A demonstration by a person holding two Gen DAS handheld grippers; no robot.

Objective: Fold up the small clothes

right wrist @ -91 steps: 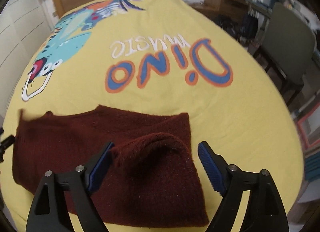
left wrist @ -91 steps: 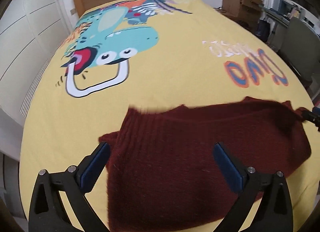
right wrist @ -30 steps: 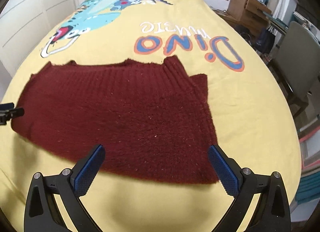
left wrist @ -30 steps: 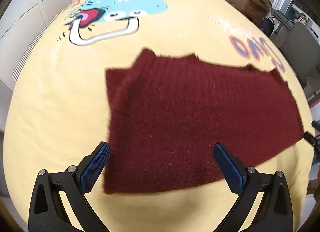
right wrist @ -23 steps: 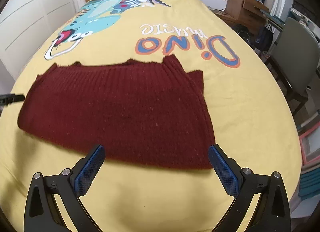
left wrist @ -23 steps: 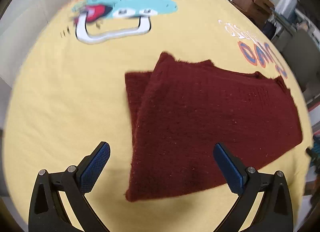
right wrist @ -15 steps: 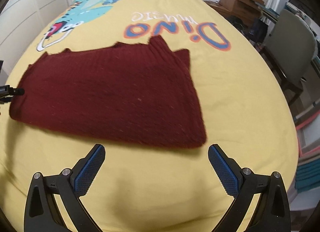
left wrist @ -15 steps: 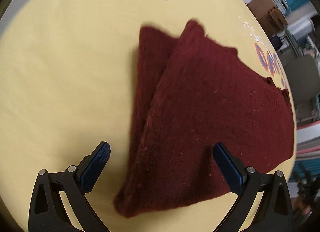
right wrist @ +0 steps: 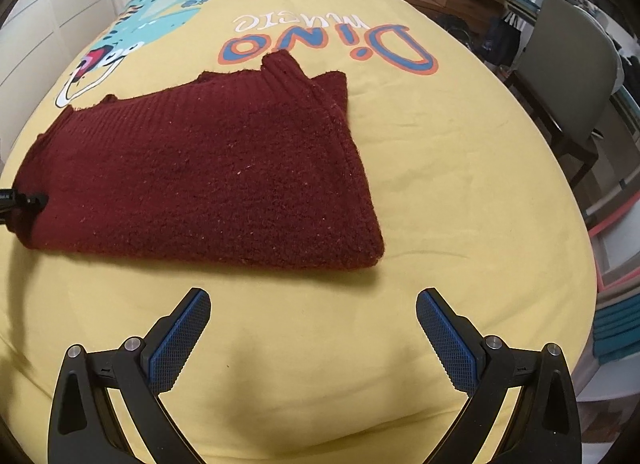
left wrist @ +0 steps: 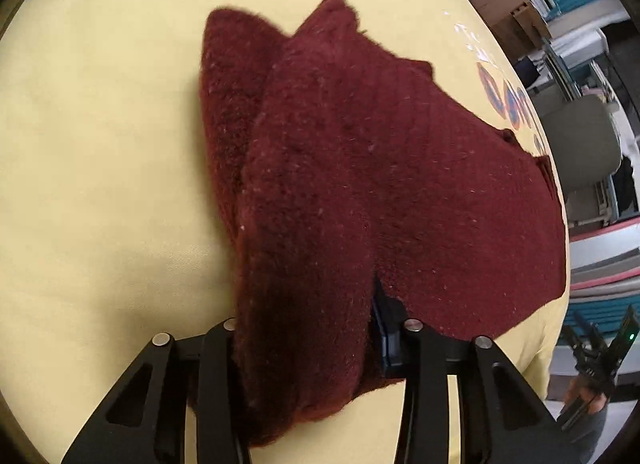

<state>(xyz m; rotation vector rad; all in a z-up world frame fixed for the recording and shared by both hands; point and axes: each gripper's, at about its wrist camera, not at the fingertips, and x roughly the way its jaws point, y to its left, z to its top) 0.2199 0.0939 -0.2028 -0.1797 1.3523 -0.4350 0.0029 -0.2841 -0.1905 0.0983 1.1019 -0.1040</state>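
Left tongs (left wrist: pixel 308 328) pinch the near edge of a fuzzy, ribbed maroon sweater (right wrist: pixel 208 172), folded flat on a smooth yellow bedsheet (right wrist: pixel 460 168); right tongs (right wrist: pixel 313 334) gape wide, empty.

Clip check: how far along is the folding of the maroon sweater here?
Done: the fuzzy maroon knit sweater already lies doubled in layers on the yellow dinosaur-print bedspread. In hand: the left tongs are shut on its left end. The right tongs are open, short of the cloth. Left: probably one more fold across, then release.

Black right gripper (right wrist: pixel 312 328), blue gridded pads (right wrist: pixel 448 344), silver screws
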